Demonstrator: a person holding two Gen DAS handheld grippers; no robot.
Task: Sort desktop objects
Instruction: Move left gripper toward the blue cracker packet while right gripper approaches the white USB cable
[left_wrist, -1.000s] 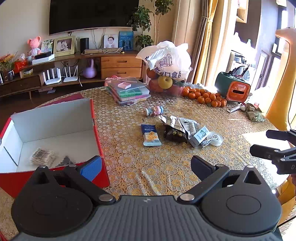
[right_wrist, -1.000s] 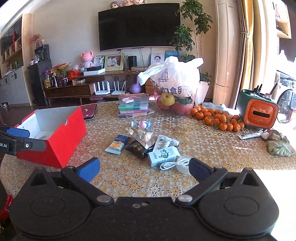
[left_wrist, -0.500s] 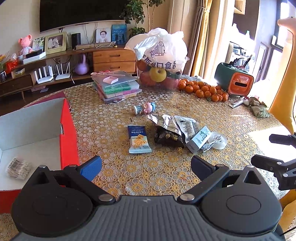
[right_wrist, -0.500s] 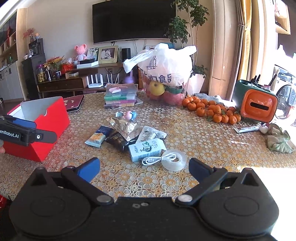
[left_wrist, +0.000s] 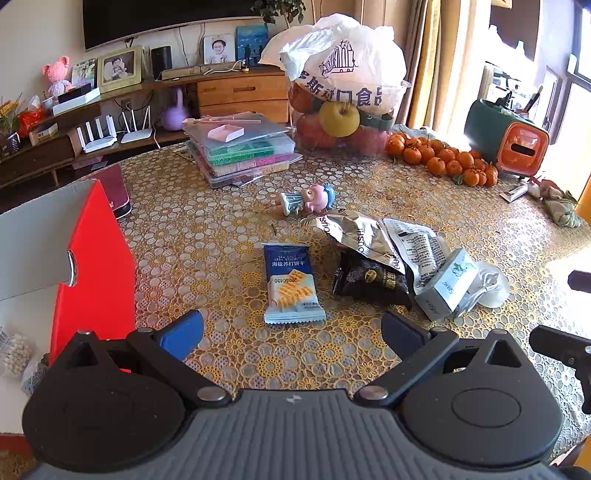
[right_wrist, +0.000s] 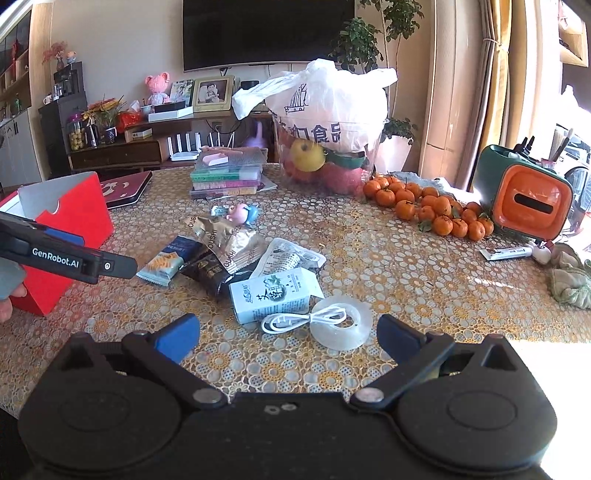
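Biscuit packet (left_wrist: 291, 286) just ahead of open left hand-held gripper (left_wrist: 291, 332)

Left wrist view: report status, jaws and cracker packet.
Left gripper and right gripper: jaws open, empty. Cracker packet flat on table, ahead of left gripper, untouched. Red box at left. Nothing in the way.

the right gripper (right_wrist: 288, 334) hangs wide apart and empty above the lace-covered table (right_wrist: 388, 266), just short of a clear tape roll (right_wrist: 341, 326) touching a white cable (right_wrist: 291, 320) (coiled beside a small white carton (right_wrist: 275, 295)).
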